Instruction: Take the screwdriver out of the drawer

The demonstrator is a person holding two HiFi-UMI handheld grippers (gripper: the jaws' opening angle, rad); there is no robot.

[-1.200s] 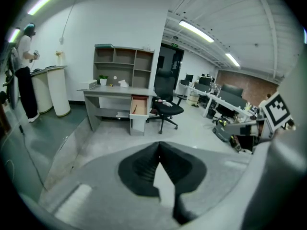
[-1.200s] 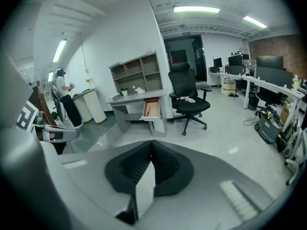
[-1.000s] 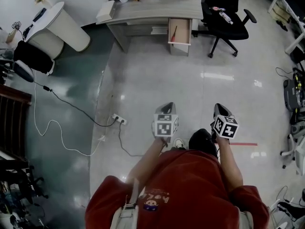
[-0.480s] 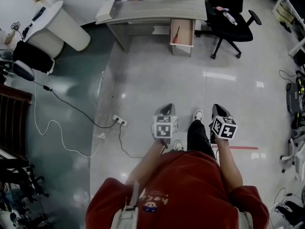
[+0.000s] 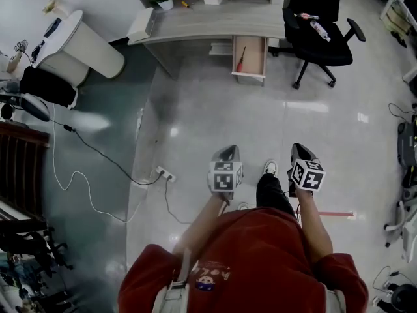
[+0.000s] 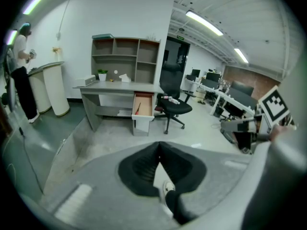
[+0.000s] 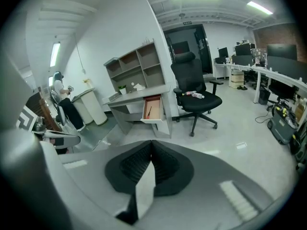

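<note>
Head view: left gripper (image 5: 227, 150) and right gripper (image 5: 300, 147) both closed, empty. Screwdriver (image 5: 241, 59) lies in the open drawer (image 5: 250, 77), well ahead of both. Approach step, I judge. Next: close in and open one gripper's jaws over the handle.

The screwdriver (image 5: 240, 59) is lying in the drawer (image 5: 249, 77), which is sticking out under the desk (image 5: 195, 25). An office chair (image 5: 322, 38) is standing right of it; a power strip (image 5: 165, 173) is lying on the floor (image 5: 215, 122) before the desk.
</note>
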